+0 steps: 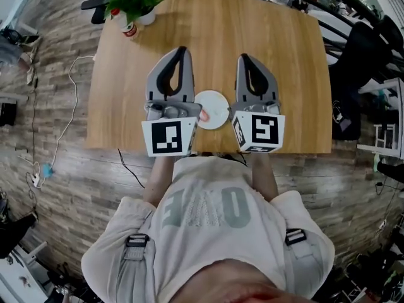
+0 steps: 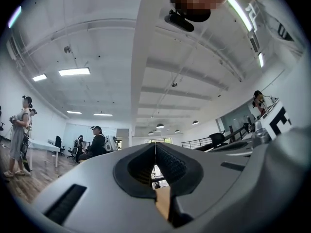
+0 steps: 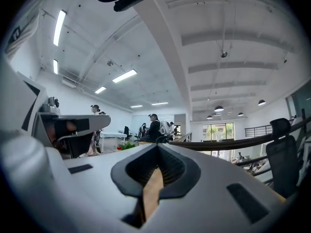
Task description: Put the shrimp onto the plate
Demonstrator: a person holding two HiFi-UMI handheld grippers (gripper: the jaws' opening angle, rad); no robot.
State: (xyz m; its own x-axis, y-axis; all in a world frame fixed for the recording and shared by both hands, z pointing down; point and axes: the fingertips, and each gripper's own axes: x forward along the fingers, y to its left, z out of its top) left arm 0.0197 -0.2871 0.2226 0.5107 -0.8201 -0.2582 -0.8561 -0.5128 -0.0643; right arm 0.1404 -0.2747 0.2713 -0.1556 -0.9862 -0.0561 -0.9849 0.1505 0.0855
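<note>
A small white plate (image 1: 213, 108) sits on the wooden table (image 1: 284, 68) near its front edge, between my two grippers. A pinkish shrimp (image 1: 203, 115) shows at the plate's left rim, close against the left gripper's body; I cannot tell how much of it rests on the plate. My left gripper (image 1: 183, 50) lies left of the plate with its tips pointing away, jaws shut and empty. My right gripper (image 1: 243, 58) lies right of the plate, also shut and empty. In the left gripper view the fingertips (image 2: 155, 145) meet; in the right gripper view they (image 3: 158, 148) meet too. Neither gripper view shows the plate or the shrimp.
A potted green plant (image 1: 132, 2) stands at the table's far left corner. A white cable (image 1: 69, 106) trails on the floor to the left. Chairs (image 1: 360, 55) stand to the right. Both gripper views tilt up at an office ceiling, with people in the distance.
</note>
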